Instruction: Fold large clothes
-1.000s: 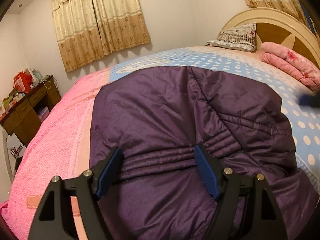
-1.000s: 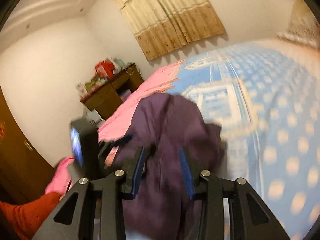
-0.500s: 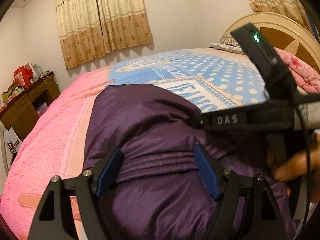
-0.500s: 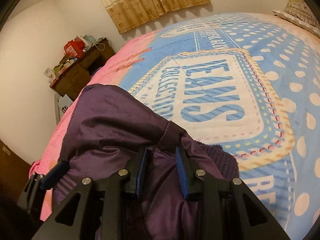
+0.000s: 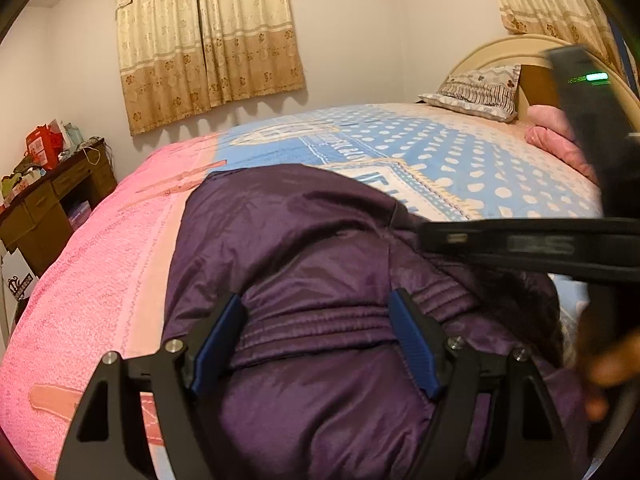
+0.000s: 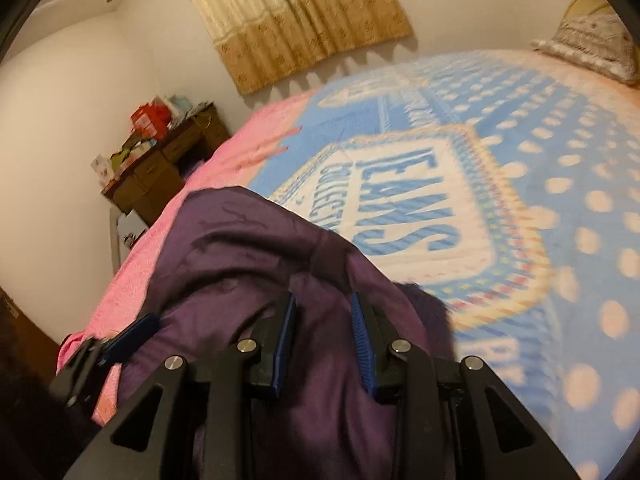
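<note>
A large purple padded jacket [image 5: 300,232] lies on the near side of the bed, its right part folded over toward me. My left gripper [image 5: 316,300] straddles the gathered waistband, with both blue pads against bulky cloth that fills the wide gap. In the right wrist view my right gripper [image 6: 323,298] has narrow jaws pinching a raised fold of the jacket [image 6: 240,248]. The right gripper's black body [image 5: 520,244] crosses the left view over the jacket's right side, with a hand [image 5: 612,364] behind it. One left finger [image 6: 136,332] shows at lower left.
The bed has a blue dotted cover [image 5: 440,152] and a pink cover [image 5: 100,280] on its left. A pillow [image 5: 476,92] and a folded pink blanket [image 5: 552,140] lie by the headboard [image 5: 500,48]. A cluttered wooden desk [image 5: 44,200] stands at the left wall.
The right gripper narrowed on the jacket and drew its right part over toward the left gripper, uncovering the printed cover. It now crosses the left view. The left gripper stayed put.
</note>
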Tool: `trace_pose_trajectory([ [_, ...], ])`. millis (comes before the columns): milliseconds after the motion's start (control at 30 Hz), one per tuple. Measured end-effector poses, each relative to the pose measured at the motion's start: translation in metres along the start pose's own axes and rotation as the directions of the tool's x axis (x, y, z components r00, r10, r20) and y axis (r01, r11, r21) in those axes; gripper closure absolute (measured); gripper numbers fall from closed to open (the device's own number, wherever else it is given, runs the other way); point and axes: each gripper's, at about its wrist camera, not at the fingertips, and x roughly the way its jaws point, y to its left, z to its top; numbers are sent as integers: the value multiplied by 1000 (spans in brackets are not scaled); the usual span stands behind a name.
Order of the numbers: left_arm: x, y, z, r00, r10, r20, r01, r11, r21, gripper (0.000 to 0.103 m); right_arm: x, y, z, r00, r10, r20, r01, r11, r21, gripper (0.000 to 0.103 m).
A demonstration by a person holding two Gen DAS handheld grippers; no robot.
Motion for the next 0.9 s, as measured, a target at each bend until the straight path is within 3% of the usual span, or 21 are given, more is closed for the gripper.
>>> trace_pose_trajectory([
  [167,0,2,1,1000,2,2,-2,1000,2,25,-34,5,-26,996,-84,21,84,996,31,74],
  [467,-1,-3,2,1000,26,3,-26,1000,16,25,-8,5,-46,981,-162,103,163,987,7,73],
  [633,-22,13,15,999,-44,-5,44,999,4,22,-10,5,-44,982,-161,98,162,987,0,74],
  [767,-31,54,48,996,70,51,-65,994,-93,13,-12,3,-44,983,-145,110,144,989,15,74],
  [900,8,66,72,989,150,-6,-150,985,-88,12,-12,4,-45,983,-142,118,142,990,15,74],
])
